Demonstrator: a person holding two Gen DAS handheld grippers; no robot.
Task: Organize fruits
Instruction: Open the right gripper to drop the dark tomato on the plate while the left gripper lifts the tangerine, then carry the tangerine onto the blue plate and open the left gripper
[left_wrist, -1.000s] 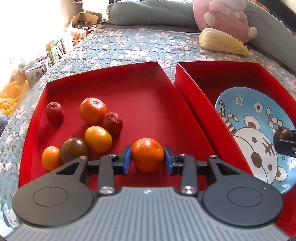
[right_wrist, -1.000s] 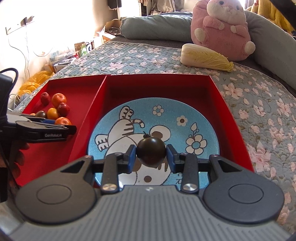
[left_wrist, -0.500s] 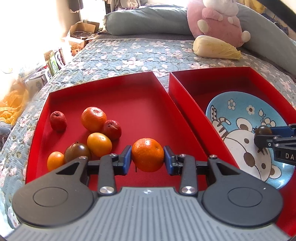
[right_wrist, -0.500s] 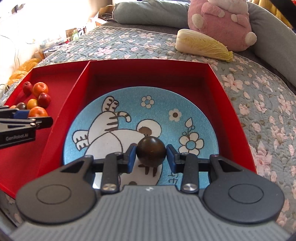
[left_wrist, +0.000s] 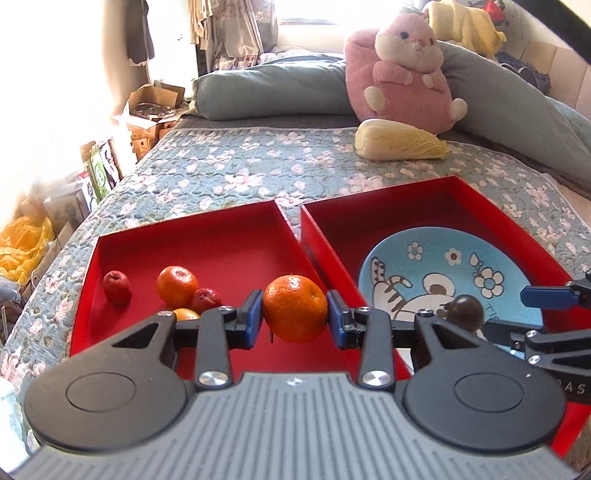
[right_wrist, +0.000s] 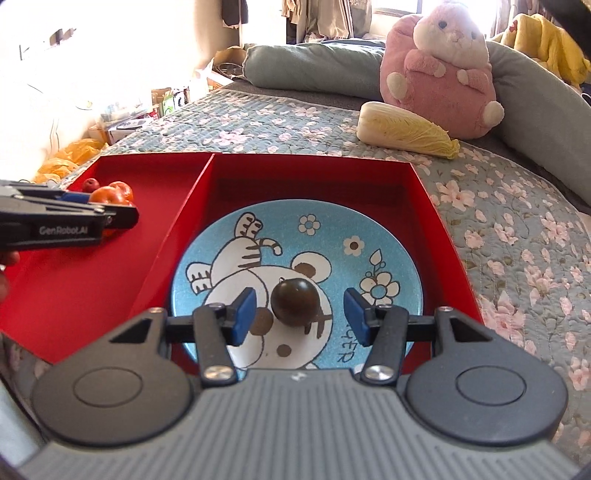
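My left gripper (left_wrist: 294, 316) is shut on an orange mandarin (left_wrist: 294, 313) and holds it above the left red tray (left_wrist: 184, 236), near the wall between the trays. Several fruits lie in that tray: a small red fruit (left_wrist: 117, 287), an orange (left_wrist: 176, 286), another red fruit (left_wrist: 207, 300). My right gripper (right_wrist: 299, 314) is open around a dark brown round fruit (right_wrist: 294, 301) that rests on the blue cartoon plate (right_wrist: 388, 258) in the right red tray (right_wrist: 310, 166). The dark fruit (left_wrist: 464, 312) also shows in the left wrist view.
The trays sit on a floral quilted bed (left_wrist: 229, 173). A napa cabbage (right_wrist: 406, 131), a pink plush rabbit (right_wrist: 439, 70) and grey pillows (left_wrist: 269, 92) lie at the back. Boxes and yellow bags (left_wrist: 22, 243) are beside the bed's left edge.
My right gripper opened and let the dark fruit down onto the plate. My left gripper rose with the mandarin and shifted toward the right tray.
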